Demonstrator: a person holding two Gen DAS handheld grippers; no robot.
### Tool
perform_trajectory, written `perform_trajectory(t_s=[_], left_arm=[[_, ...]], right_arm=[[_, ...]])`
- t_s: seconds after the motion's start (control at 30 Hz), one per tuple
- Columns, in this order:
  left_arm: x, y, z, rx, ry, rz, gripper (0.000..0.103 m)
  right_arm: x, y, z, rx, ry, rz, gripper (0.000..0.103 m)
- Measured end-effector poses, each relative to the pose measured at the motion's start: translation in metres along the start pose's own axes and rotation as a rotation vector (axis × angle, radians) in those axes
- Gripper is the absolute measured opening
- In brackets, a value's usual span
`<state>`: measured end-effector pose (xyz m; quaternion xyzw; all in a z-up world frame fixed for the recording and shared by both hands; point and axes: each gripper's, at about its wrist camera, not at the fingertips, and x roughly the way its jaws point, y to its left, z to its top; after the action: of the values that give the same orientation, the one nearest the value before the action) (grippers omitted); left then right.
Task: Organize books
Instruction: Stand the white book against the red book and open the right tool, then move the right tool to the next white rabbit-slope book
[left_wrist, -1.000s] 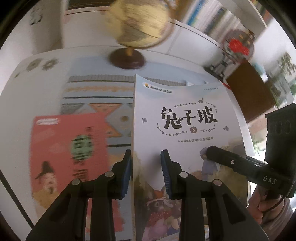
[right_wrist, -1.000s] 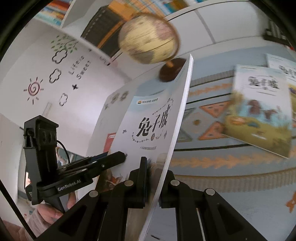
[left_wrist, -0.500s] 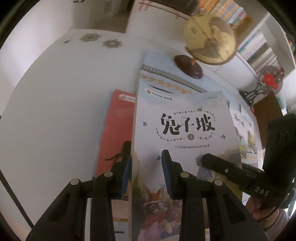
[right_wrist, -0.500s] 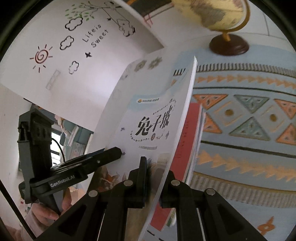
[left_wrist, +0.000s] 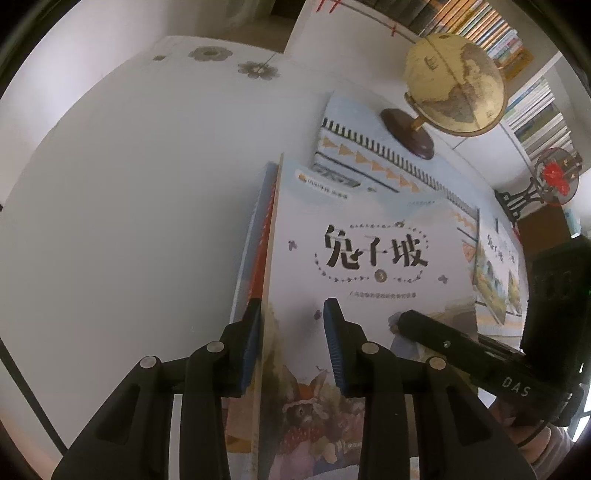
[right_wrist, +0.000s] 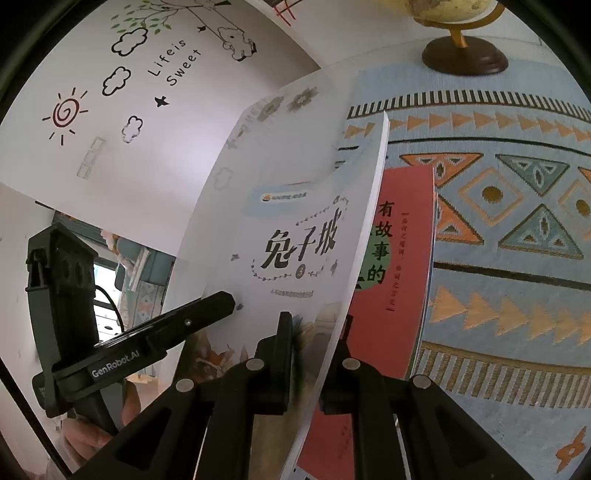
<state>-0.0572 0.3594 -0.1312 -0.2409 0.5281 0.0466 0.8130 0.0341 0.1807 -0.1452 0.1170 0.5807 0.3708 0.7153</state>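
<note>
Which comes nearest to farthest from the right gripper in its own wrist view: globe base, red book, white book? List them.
1. White book: clamped in the right gripper, bowed up to its left.
2. Red book: flat on the mat, just beyond, to the right.
3. Globe base: far end of the mat, top right.

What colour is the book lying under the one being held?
Red cover with a green circle; it shows best in the right wrist view.

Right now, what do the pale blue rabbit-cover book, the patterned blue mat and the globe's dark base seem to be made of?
Pale blue rabbit-cover book: thin glossy paper; it bends and shines. Patterned blue mat: woven cloth; ribbed texture shows. Globe's dark base: probably polished wood, possibly plastic.
</note>
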Motion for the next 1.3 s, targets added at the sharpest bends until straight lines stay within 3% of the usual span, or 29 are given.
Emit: perform_trajectory(t_s=[0.2, 0.3, 0.5, 0.67, 0.77, 0.9, 1.3], left_arm=[[0.002, 0.004, -0.001, -0.039, -0.023, -0.01, 0.035], [0.005, 0.003, 0.0, -0.028, -0.019, 0.044, 0.036], [-0.016, 0.015, 0.003, -0.086, -0.081, 0.099, 0.043], [-0.033, 0.006, 0.004, -0.056, -0.082, 0.146, 0.044], [-0.039, -0.019, 0.003, 0.002, -0.092, 0.169, 0.052], [-0.037, -0.058, 0.003, 0.04, -0.104, 0.076, 0.069], [0.045, -0.243, 0.01, 0.374, 0.023, -0.025, 0.07]], right_arm=[[0.003, -0.006, -0.01, 0.035, -0.011, -0.007, 0.016], [0.005, -0.005, -0.013, 0.047, -0.014, -0.018, 0.023], [-0.003, -0.005, -0.013, 0.048, -0.011, -0.058, 0.024], [-0.032, -0.032, -0.019, 0.095, 0.006, -0.083, 0.031], [-0.06, -0.058, -0.027, 0.123, -0.035, -0.103, 0.031], [-0.102, -0.1, -0.043, 0.194, -0.09, -0.128, 0.032], [-0.239, -0.222, -0.084, 0.426, -0.314, -0.221, 0.035]])
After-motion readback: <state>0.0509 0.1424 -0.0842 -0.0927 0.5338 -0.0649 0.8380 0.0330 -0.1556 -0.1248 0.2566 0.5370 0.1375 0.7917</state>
